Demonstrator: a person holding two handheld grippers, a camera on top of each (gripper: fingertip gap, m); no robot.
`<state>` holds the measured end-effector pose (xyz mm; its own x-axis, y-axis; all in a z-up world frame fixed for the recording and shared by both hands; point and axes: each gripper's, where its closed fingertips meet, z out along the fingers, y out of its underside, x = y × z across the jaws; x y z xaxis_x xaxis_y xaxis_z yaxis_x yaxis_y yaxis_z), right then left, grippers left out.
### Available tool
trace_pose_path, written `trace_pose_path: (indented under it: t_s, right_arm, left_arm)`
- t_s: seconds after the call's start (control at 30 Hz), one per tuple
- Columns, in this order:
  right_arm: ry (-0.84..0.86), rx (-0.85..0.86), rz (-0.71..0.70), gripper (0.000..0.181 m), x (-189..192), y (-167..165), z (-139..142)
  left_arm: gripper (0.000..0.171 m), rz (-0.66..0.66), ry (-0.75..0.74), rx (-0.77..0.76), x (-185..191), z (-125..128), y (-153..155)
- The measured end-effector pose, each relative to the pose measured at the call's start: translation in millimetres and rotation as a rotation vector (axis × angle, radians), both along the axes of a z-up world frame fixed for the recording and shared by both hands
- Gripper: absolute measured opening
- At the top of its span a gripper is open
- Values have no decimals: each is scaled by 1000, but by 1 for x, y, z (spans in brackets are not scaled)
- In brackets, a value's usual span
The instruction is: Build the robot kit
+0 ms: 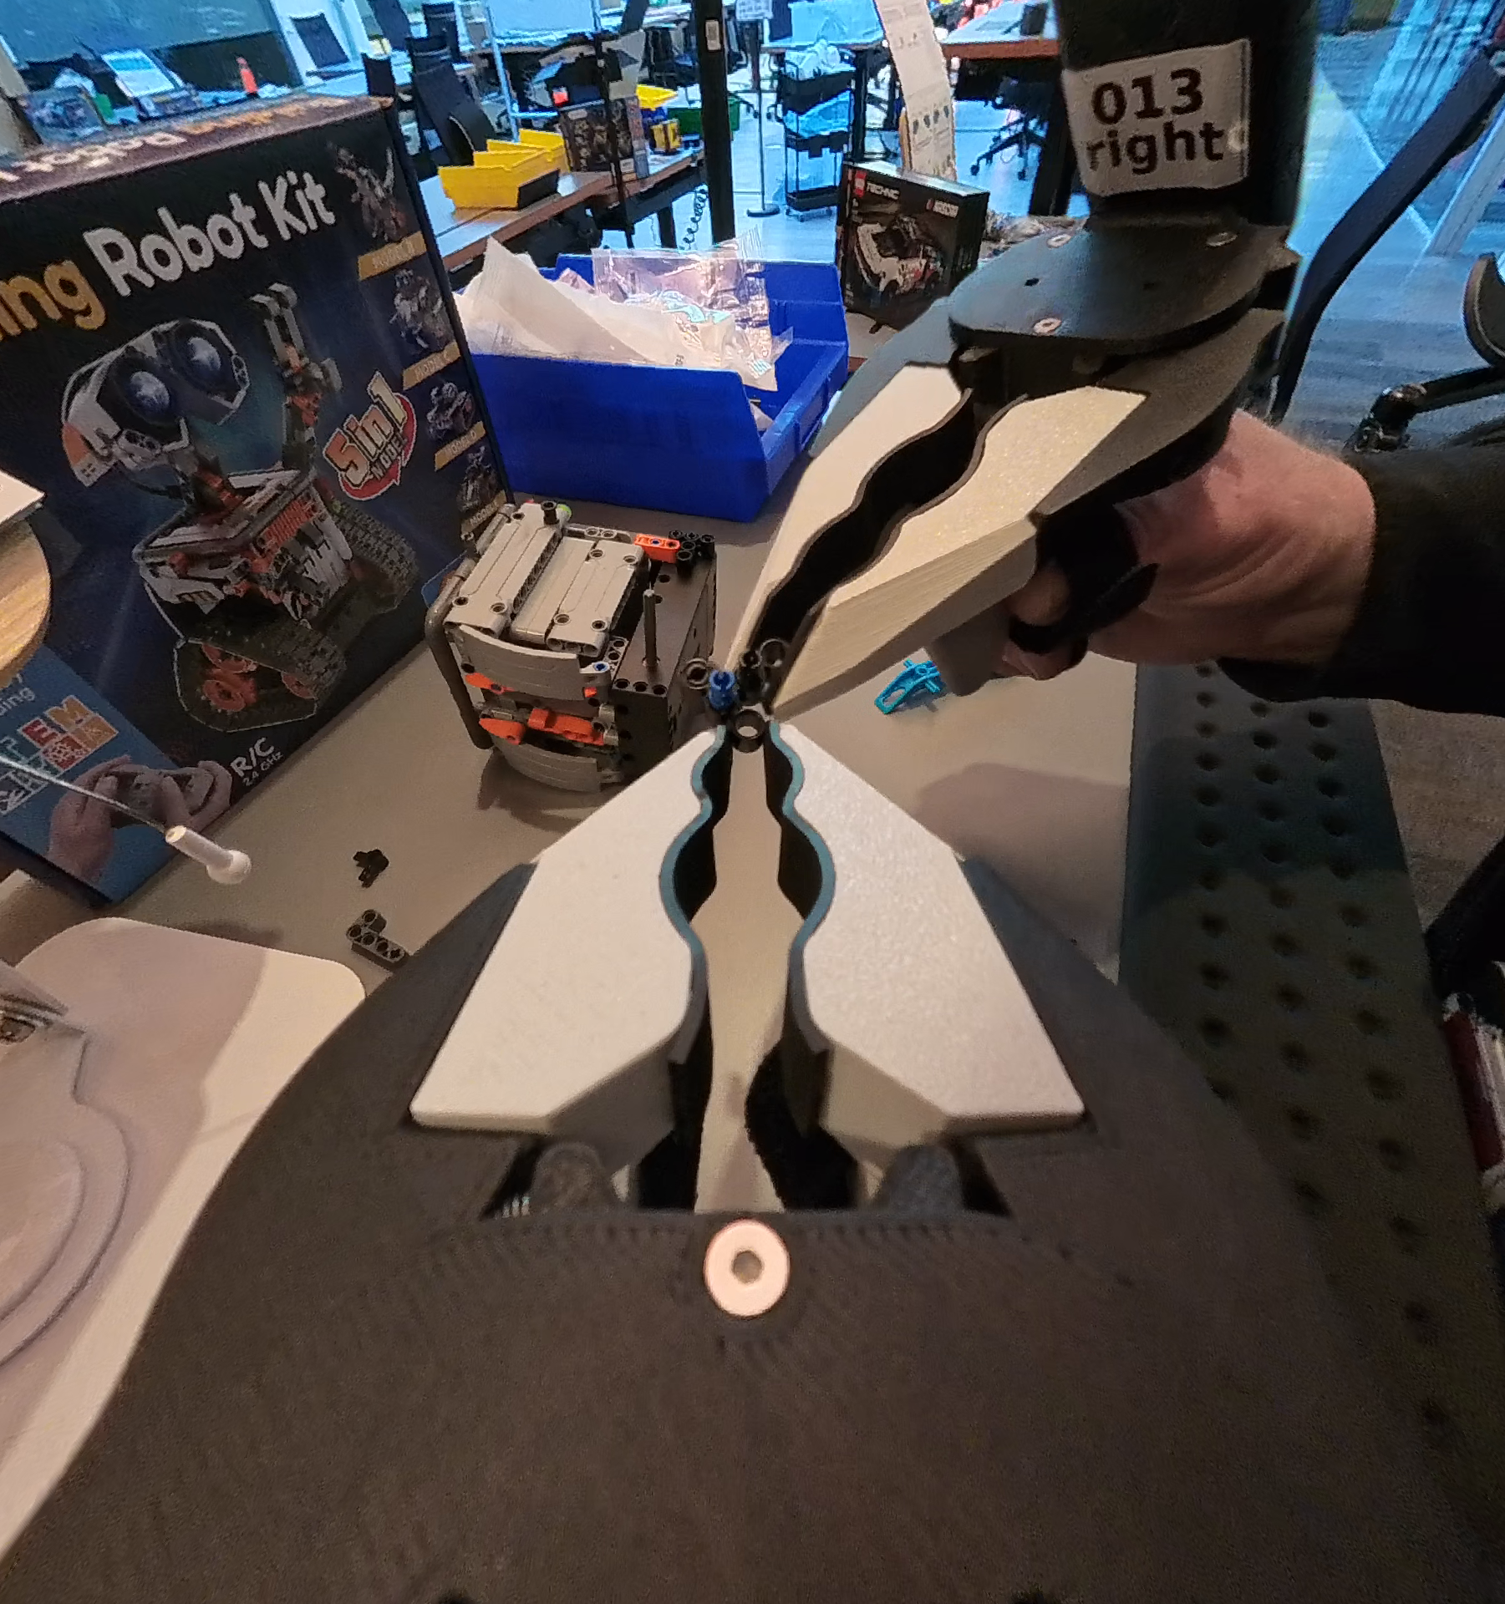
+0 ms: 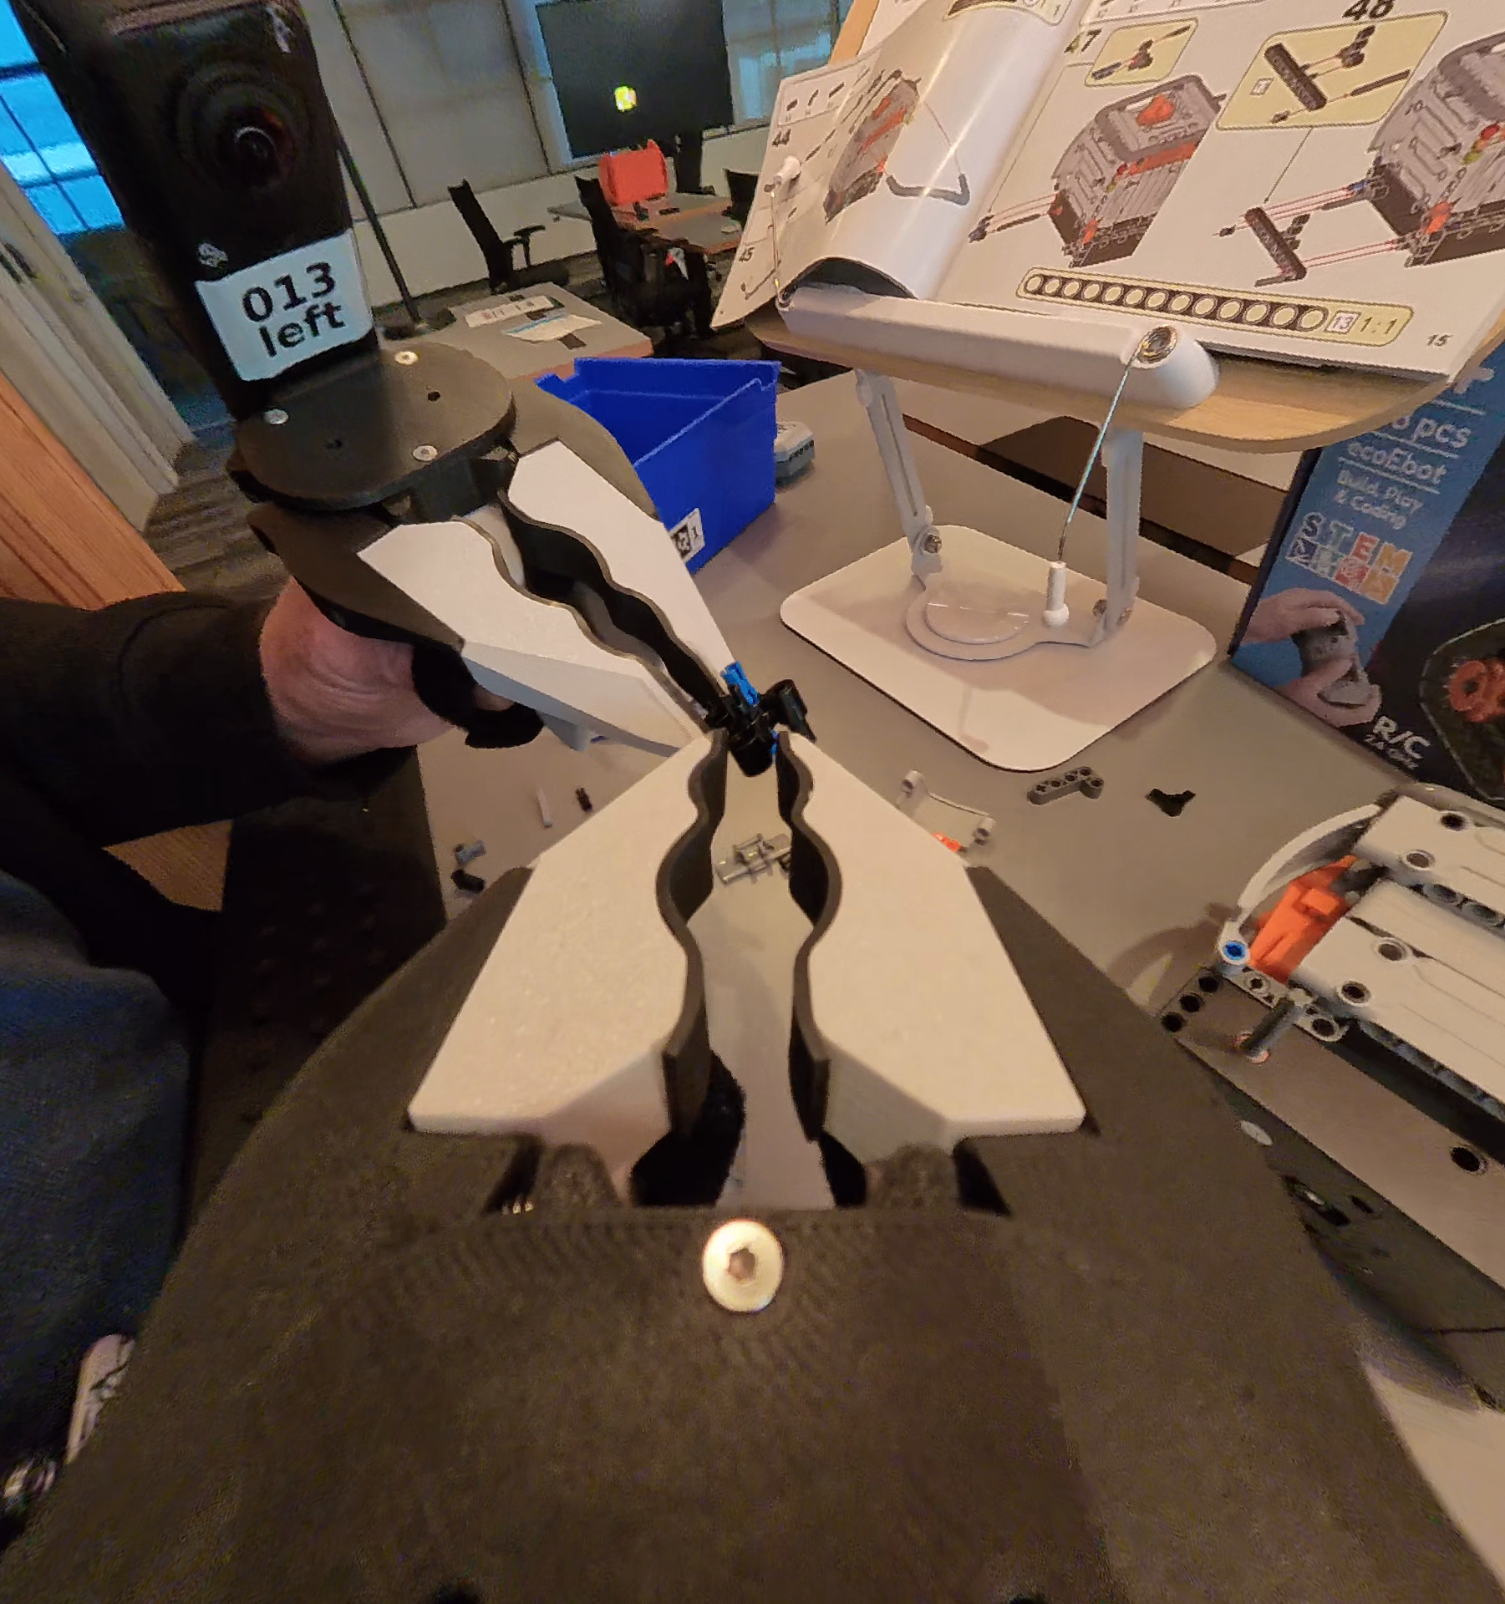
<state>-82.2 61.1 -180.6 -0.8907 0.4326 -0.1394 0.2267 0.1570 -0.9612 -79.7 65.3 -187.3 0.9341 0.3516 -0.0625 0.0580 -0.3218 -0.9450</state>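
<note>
1. Left tool (image 1: 744, 733) has its jaws drawn nearly together, and its tips pinch a small black connector piece (image 1: 747, 725) held in the air above the worktop (image 1: 948, 825).
2. Our right tool (image 2: 753, 755) is likewise pressed onto that black connector piece from the other side. The two sets of tips meet almost nose to nose, and a hand (image 1: 1235, 555) grips the right tool's handle.
3. We see a blue pin (image 1: 721, 690) sticking out of the black connector piece, just beside the left tool's tips. Whether it is seated fully we cannot tell.
4. Under and just beyond the tools, loose parts lie scattered on the worktop: a grey angled beam (image 2: 1065, 785), a short black beam (image 1: 377, 937) and a teal piece (image 1: 909, 686).
5. Near these stands a partly built model (image 1: 558, 625) of grey, black and orange parts. Open pin holes show along its black side and a grey axle stands up from it, so we judge it unfinished.
6. Farther off, a white book stand (image 2: 992, 642) holds an open instruction booklet (image 2: 1165, 174), beside a dark kit box (image 1: 193, 434).
7. Behind the model, a blue bin (image 1: 644, 417) holds clear plastic bags.
</note>
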Motion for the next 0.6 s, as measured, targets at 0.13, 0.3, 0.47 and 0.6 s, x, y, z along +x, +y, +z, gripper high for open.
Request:
trace_pose_path:
  t_s: [0.13,0.3,0.47,0.6]
  right_arm:
    - [-37,-40,61,15,7,4,5]
    - [-137,-181,211,20,17,14,24]
    - [-142,-75,275,17,19,13,13]
    - [-133,-66,353,16,29,9,15]
  left_arm:
    - [5,-72,19,-44,7,0,1]
    - [5,-171,24,-75,18,3,2]
    - [5,-269,-15,-44,33,11,5]
    - [5,-327,-52,-28,42,13,2]
